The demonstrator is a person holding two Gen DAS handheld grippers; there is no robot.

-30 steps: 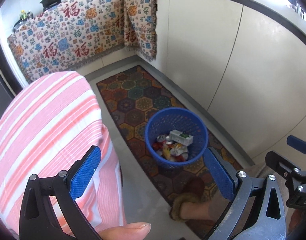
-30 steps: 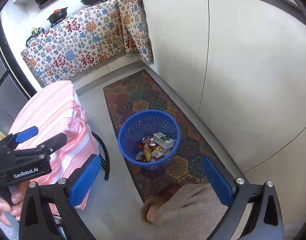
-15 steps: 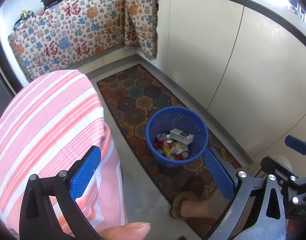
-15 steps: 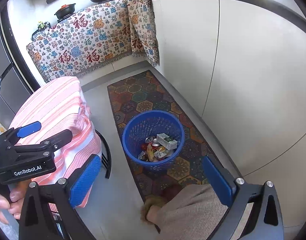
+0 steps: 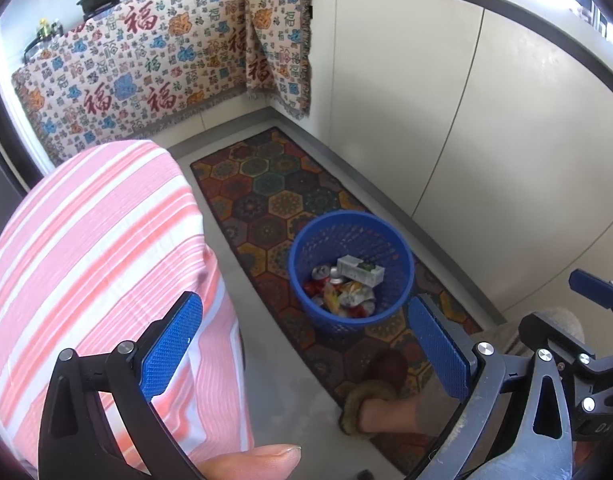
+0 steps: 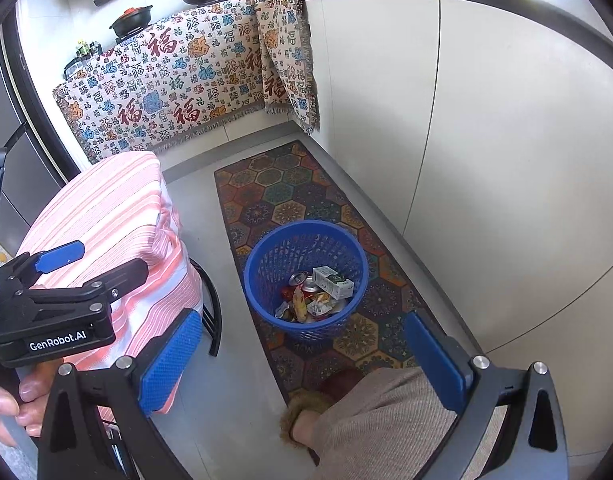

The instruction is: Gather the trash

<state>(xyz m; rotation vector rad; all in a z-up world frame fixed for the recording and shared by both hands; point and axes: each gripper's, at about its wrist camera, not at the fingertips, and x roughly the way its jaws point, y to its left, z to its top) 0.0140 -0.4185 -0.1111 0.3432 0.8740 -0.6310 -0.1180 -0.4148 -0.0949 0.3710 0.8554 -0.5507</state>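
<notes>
Item one: blue basket, my landmark, standing on the patterned rug beside the white cabinets. Contents: a white-and-green carton lying on top, drink cans touching it, crumpled wrappers beneath; the trash seems already gathered there. Item two: my left tool, held high above the basket, jaws wide apart, carrying nothing. Item three: my right tool, likewise spread and empty; I judge both are raised to survey the floor for leftovers. Item four: pink striped cloth draped over a stool left of the basket. Item five: slippered foot on the rug, nearer me than the basket.
</notes>
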